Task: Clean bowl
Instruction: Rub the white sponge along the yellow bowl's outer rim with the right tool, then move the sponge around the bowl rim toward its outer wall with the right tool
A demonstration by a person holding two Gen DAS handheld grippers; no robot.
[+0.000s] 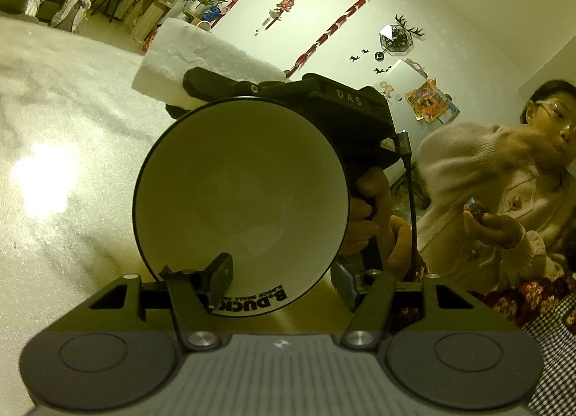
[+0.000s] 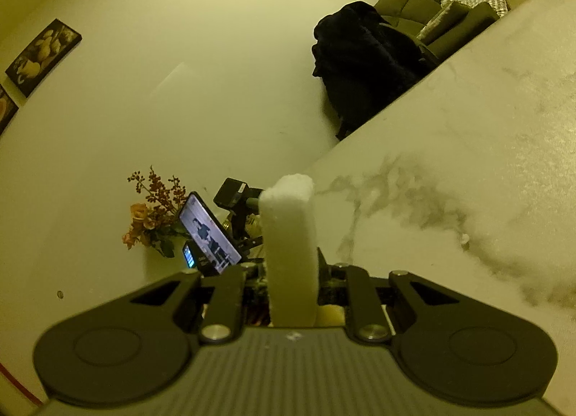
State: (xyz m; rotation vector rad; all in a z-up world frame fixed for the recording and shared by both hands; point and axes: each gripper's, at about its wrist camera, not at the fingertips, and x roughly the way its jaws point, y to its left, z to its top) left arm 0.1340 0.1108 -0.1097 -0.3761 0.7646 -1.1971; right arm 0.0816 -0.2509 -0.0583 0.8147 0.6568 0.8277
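A white bowl (image 1: 241, 196) with a black rim and "B.DUCK" lettering is held up on edge, its inside facing the left wrist camera. My left gripper (image 1: 280, 283) is shut on its lower rim, one finger (image 1: 219, 279) inside the bowl. Behind the bowl, my right gripper (image 1: 216, 86) holds a white sponge block (image 1: 194, 56) above and behind the bowl's top rim. In the right wrist view the sponge (image 2: 289, 254) stands up between the fingers of my right gripper (image 2: 291, 279), which is shut on it.
A white marble table (image 1: 54, 164) lies left of the bowl and also shows in the right wrist view (image 2: 468, 182). A person in a pink sweater (image 1: 486, 193) sits at right. A phone on a stand (image 2: 210, 236) and flowers (image 2: 151, 221) stand by the wall. A dark coat (image 2: 363, 70) hangs on a chair.
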